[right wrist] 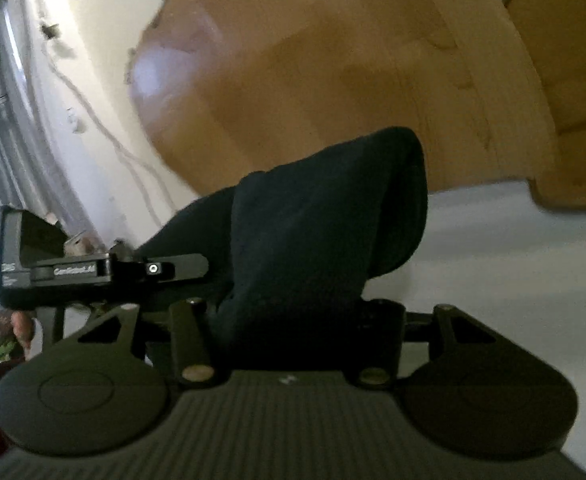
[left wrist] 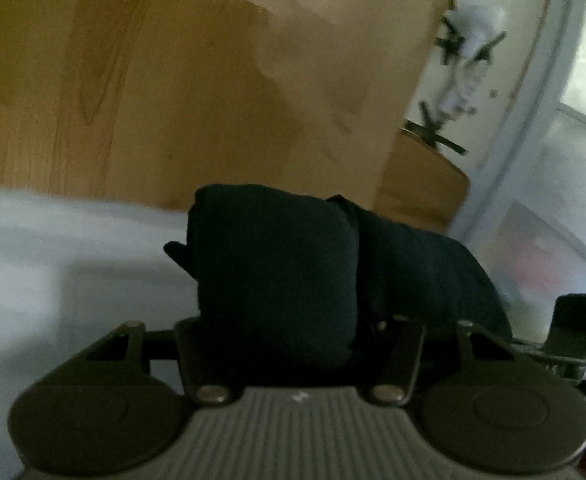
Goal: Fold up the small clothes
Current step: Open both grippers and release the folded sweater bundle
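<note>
A small dark navy garment (left wrist: 277,272) hangs bunched between both grippers, lifted above a white surface (left wrist: 53,256). In the left wrist view it fills the space between the fingers of my left gripper (left wrist: 299,332), which is shut on it, and hides the fingertips. In the right wrist view the same dark garment (right wrist: 325,220) drapes over my right gripper (right wrist: 293,320), which is shut on it. The left gripper's body (right wrist: 93,270) shows at the left of the right wrist view, close beside the cloth.
A wooden floor (left wrist: 181,80) lies beyond the white surface (right wrist: 493,264). A wooden chair seat (right wrist: 573,100) stands at the right, also in the left wrist view (left wrist: 421,184). A white wall with cables (right wrist: 73,100) is at the left.
</note>
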`<action>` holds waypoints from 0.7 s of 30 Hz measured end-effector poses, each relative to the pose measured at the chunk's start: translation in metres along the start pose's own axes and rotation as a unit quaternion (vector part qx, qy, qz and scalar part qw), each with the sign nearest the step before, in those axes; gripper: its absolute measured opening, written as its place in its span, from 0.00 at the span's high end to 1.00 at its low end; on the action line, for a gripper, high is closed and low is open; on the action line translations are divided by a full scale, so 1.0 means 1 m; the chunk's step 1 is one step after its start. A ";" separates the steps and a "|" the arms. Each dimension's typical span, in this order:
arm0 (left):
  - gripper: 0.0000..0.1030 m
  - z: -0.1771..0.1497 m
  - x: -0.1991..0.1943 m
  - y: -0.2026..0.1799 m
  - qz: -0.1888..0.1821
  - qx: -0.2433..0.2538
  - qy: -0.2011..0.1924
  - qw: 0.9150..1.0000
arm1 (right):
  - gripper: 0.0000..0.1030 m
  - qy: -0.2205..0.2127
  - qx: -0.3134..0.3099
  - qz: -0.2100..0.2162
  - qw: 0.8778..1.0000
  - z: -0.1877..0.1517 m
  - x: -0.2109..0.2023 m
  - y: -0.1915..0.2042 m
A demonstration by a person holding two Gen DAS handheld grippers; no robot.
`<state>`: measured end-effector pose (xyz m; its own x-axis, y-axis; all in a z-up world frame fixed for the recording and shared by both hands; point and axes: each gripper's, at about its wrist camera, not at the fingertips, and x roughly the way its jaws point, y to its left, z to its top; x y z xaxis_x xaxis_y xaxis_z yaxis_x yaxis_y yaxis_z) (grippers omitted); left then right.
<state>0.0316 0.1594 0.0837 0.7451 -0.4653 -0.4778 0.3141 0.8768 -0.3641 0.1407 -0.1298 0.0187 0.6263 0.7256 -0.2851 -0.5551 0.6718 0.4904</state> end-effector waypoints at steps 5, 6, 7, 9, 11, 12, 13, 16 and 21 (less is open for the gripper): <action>0.48 0.030 0.083 0.024 0.050 -0.010 0.034 0.998 | 0.46 0.028 0.019 -0.044 0.998 0.026 0.059 -0.046; 0.49 0.034 0.099 0.027 0.059 -0.009 0.040 0.997 | 0.46 0.032 0.022 -0.055 0.998 0.030 0.070 -0.054; 0.49 0.036 0.113 0.029 0.069 -0.007 0.043 0.997 | 0.46 0.036 0.032 -0.064 0.997 0.033 0.079 -0.062; 0.48 0.037 0.137 0.033 0.095 -0.001 0.049 0.994 | 0.46 0.044 0.065 -0.072 0.994 0.036 0.092 -0.082; 0.41 0.034 0.151 0.035 0.119 0.007 0.050 0.992 | 0.43 0.042 0.071 -0.066 0.994 0.034 0.095 -0.086; 0.34 0.032 0.155 0.033 0.130 0.010 0.051 0.990 | 0.40 0.042 0.061 -0.071 0.995 0.032 0.095 -0.084; 0.29 0.030 0.156 0.030 0.144 0.015 0.050 0.988 | 0.37 0.042 0.050 -0.083 0.994 0.029 0.091 -0.080; 0.13 0.024 0.151 0.015 0.195 0.045 0.045 0.979 | 0.21 0.025 0.026 -0.136 0.990 0.023 0.081 -0.066; 0.00 0.007 0.107 -0.014 0.247 0.061 0.020 0.967 | 0.12 -0.036 0.037 -0.223 0.973 0.000 0.033 -0.022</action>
<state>0.1112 0.0985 0.0431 0.7994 0.0110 -0.6007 -0.0046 0.9999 0.0122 0.1738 -0.1202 -0.0017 0.8343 0.3500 -0.4260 -0.1801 0.9033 0.3894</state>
